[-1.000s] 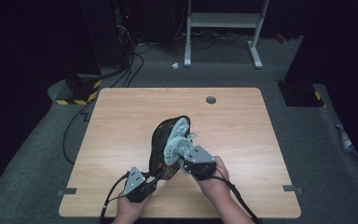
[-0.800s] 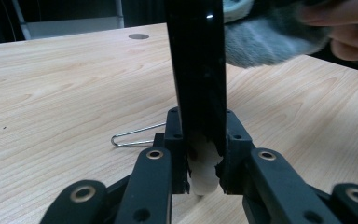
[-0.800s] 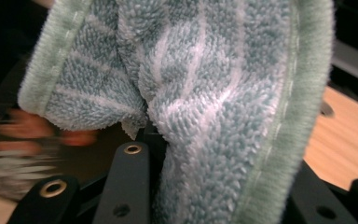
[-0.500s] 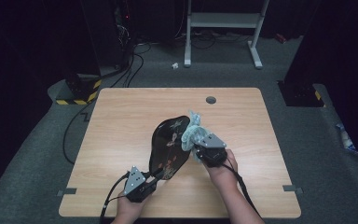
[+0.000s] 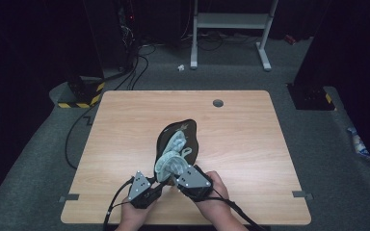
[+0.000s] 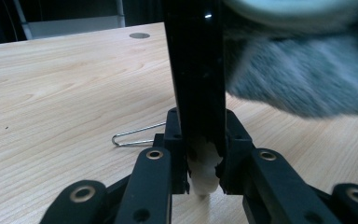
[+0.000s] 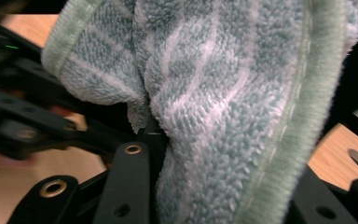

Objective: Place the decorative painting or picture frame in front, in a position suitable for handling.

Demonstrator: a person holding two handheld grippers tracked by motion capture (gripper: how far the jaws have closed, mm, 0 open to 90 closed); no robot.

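While the left gripper clamps its fingers on the near edge of the black dish, propped tilted over the surface, the right gripper, fingers shut on the pale green towel, wipes the dish's face. Next, probably another firm stroke; the dish holds nothing but towel.

Black glossy plate, oval, tilted up on its near edge above the table's near-centre; near rim clamped. Pale blue-green terry towel, bunched, lies against the plate's face, its lower end pinched.
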